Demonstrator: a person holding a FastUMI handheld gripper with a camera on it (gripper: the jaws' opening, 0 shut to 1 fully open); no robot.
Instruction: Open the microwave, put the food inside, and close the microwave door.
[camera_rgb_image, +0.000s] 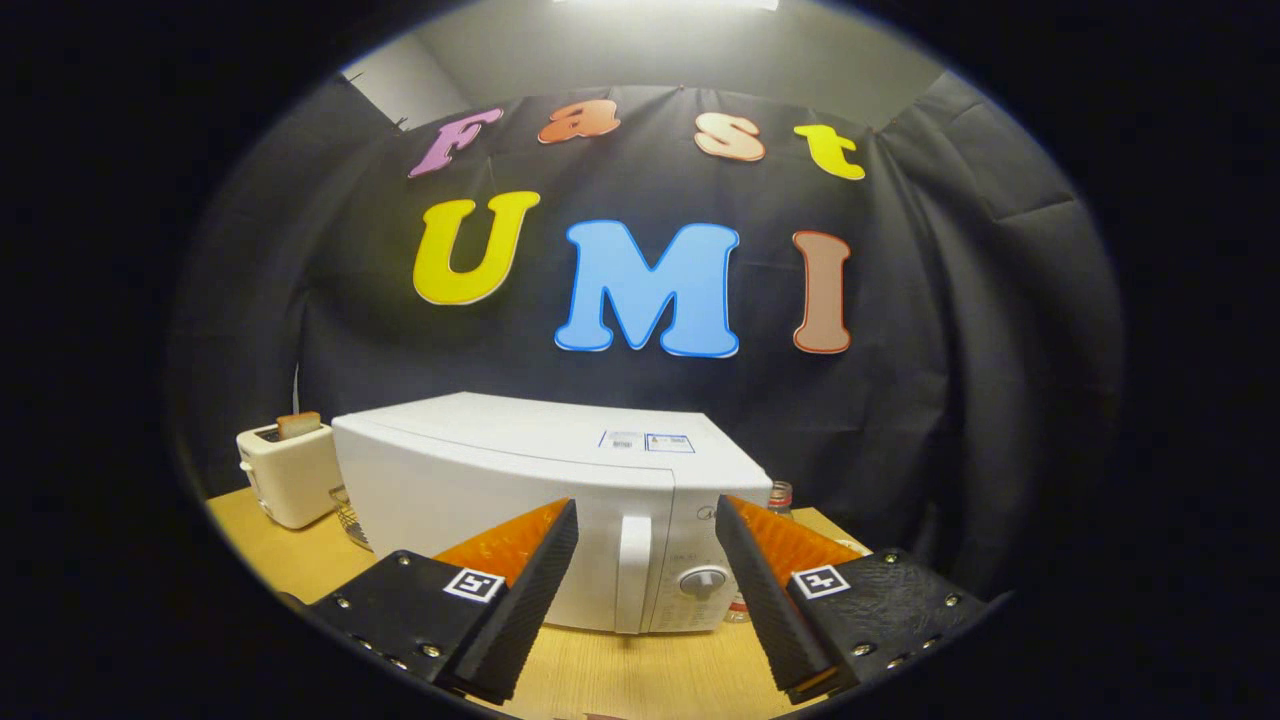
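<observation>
A white microwave (520, 480) stands on the wooden table (640, 670) with its door shut. Its vertical white handle (633, 572) and a round dial (705, 580) sit at the right of the front. My gripper (645, 515) is open, and nothing is held between its fingers. The handle lies just ahead of the gap between the fingers, with some table between them. No food item can be made out on the table near the fingers.
A white toaster (290, 475) with a slice of bread (299, 424) in its slot stands left of the microwave. A wire basket (349, 515) sits between them. A small bottle (779, 497) peeks out behind the microwave's right corner.
</observation>
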